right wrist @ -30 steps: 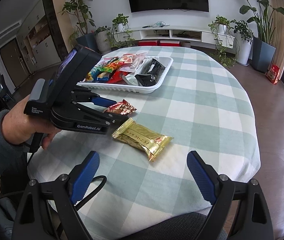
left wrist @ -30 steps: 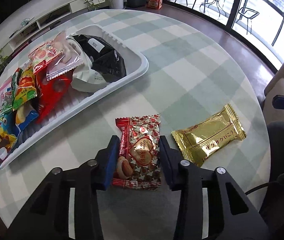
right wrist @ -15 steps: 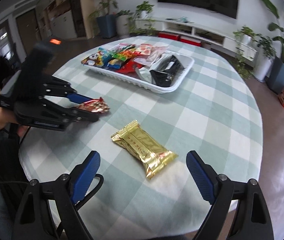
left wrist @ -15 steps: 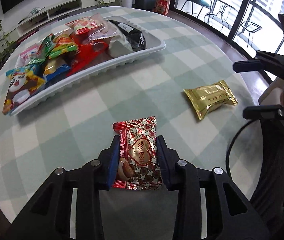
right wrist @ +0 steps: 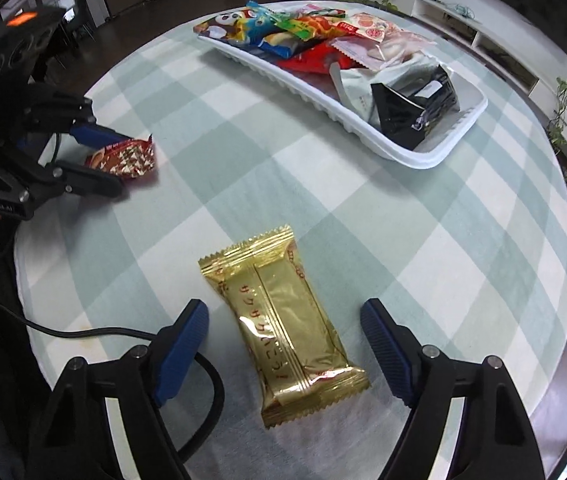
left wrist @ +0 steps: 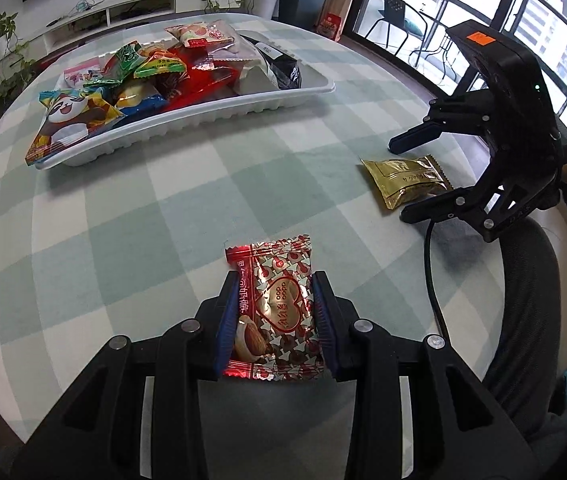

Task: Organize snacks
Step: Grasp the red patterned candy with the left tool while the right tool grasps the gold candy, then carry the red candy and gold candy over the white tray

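Note:
My left gripper (left wrist: 275, 292) is shut on a red heart-print snack packet (left wrist: 273, 308) and holds it just above the checked tablecloth; it also shows in the right wrist view (right wrist: 123, 158). My right gripper (right wrist: 283, 316) is open, its fingers on either side of a gold snack packet (right wrist: 283, 340) that lies flat on the table. The gold packet also shows in the left wrist view (left wrist: 405, 182). A white tray (left wrist: 203, 120) filled with several snack packets sits at the far side of the table; it shows in the right wrist view too (right wrist: 423, 156).
The round table has a green-and-white checked cloth (left wrist: 123, 216). A black cable (right wrist: 83, 332) trails over the near table edge by my right gripper. A grey chair back (left wrist: 531, 300) stands at the right. Plants and a TV shelf stand beyond the table.
My left gripper has lifted the red packet and pulled back from the tray. My right gripper has moved forward and lower, so its open fingers now flank the gold packet.

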`<action>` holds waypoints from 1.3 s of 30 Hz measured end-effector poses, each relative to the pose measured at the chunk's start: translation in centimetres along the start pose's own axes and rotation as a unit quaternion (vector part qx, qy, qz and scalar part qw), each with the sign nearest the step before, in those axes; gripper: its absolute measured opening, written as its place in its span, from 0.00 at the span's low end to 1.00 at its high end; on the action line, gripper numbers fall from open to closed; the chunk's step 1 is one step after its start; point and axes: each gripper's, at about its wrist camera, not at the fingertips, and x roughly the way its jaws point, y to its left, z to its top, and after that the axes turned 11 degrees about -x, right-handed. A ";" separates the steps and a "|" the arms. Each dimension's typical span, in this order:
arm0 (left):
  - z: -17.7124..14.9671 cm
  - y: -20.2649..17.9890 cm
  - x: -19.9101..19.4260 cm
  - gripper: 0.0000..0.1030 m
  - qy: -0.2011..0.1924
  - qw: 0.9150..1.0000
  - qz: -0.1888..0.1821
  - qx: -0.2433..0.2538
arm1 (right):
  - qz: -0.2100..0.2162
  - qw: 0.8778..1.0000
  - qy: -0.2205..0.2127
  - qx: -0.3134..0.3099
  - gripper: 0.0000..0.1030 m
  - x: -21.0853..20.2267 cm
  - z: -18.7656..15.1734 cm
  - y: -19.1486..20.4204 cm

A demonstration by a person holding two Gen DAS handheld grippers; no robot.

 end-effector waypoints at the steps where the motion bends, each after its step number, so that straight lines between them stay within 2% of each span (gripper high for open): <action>1: 0.0 0.1 0.0 0.32 -0.001 1.000 -0.002 -0.002 | 0.000 1.000 0.000 0.002 0.76 0.0 0.0 -0.2; 12: -0.1 0.5 -0.2 0.32 -0.007 1.000 -0.014 -0.011 | 0.002 1.000 0.003 0.013 0.59 -0.3 0.4 0.6; 15: -0.2 0.5 -0.3 0.32 -0.009 1.000 -0.016 -0.014 | 0.005 1.000 0.002 0.022 0.50 -0.6 0.3 0.9; 17: -0.2 0.6 -0.4 0.32 -0.012 1.000 -0.018 -0.017 | 0.007 0.999 0.000 0.031 0.39 -0.7 0.3 1.1; 19: -0.4 0.8 -0.5 0.32 -0.014 1.000 -0.019 -0.019 | 0.010 0.999 -0.003 0.047 0.34 -0.8 0.2 1.4; 28: -0.7 1.0 -1.1 0.32 -0.030 0.999 -0.029 -0.031 | 0.023 0.992 -0.047 0.119 0.33 -1.5 -0.1 4.1; 34: 0.7 2.2 -3.2 0.32 -0.053 0.996 -0.050 -0.053 | 0.038 0.974 -0.118 0.188 0.33 -3.7 0.7 5.3; 39: 3.5 3.5 -5.3 0.32 -0.080 0.993 -0.062 -0.067 | 0.035 0.959 -0.171 0.222 0.33 -6.1 2.7 4.3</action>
